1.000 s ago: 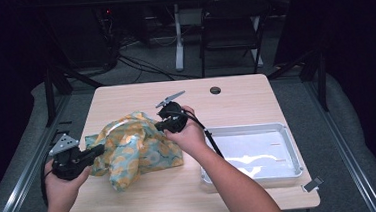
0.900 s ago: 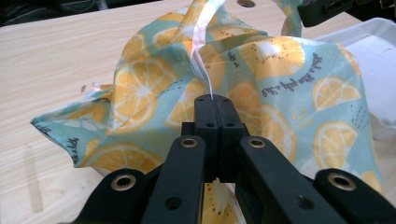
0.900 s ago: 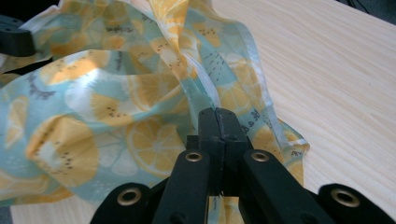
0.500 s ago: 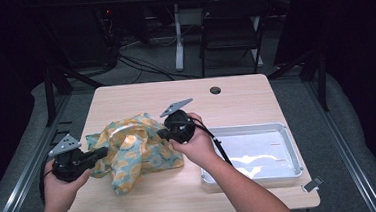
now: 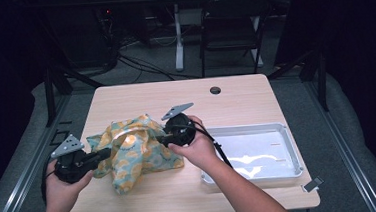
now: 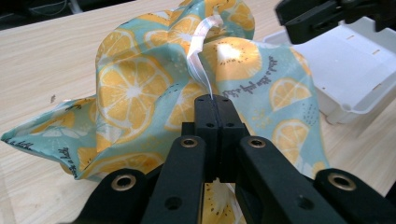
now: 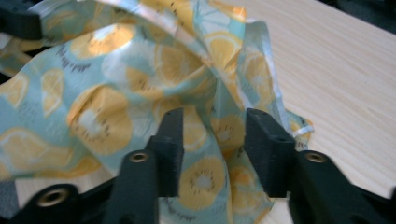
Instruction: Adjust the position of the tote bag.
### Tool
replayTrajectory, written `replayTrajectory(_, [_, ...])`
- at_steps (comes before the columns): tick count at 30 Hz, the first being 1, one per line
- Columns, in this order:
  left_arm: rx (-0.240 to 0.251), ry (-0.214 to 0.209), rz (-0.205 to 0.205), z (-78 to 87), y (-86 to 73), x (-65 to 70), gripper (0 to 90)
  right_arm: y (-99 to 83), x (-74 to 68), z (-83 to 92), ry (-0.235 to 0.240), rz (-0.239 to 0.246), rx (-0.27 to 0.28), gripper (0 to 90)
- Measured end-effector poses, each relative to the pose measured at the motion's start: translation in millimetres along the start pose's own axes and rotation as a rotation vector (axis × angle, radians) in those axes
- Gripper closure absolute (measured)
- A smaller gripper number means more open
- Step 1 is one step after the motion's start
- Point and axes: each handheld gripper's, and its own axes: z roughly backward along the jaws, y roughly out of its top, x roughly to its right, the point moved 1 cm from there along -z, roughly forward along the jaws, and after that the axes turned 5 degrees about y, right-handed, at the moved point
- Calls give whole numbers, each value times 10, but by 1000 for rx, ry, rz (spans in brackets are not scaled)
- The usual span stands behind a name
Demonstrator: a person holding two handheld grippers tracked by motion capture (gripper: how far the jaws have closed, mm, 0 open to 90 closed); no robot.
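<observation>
bench (image 5: pixel 255 96): light wood top, bare across its far half; a small round hole (image 5: pixel 215 90) near the far edge.
tray (image 5: pixel 289 149): white, empty, on the person's right side of the bench, near the front edge, just beside the cloth.
cloth (image 5: pixel 139 149): lemon-print fabric, teal and yellow, bunched in a loose heap left of centre; one corner trails toward the front edge.
ribbon (image 6: pixel 198 51): white loop sewn to the cloth, running down into the left tool.
left tool (image 6: pixel 215 105): jaws together, clamped on the ribbon and the fabric at its foot; it holds the left side of the heap.
right tool (image 7: pixel 212 140): jaws apart, just opened wider; a fold of cloth stands between them, not pinched.
progress: judged early. Cloth not yet spread or folded flat; one side gripped, other side free.
left to do: probably re-grip on the right, then pull flat.
room: far half of the bench open for spreading; tray crowds the right, front edge close.
</observation>
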Motion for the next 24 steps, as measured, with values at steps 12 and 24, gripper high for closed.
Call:
replayTrajectory(12, [19, -29, -8, 40, 26, 30, 900, 212, -9, -277, -70, 53, 9, 429])
replayTrajectory(24, [28, -69, -27, 72, 53, 73, 900, 323, -62, -331, -65, 73, -11, 716])
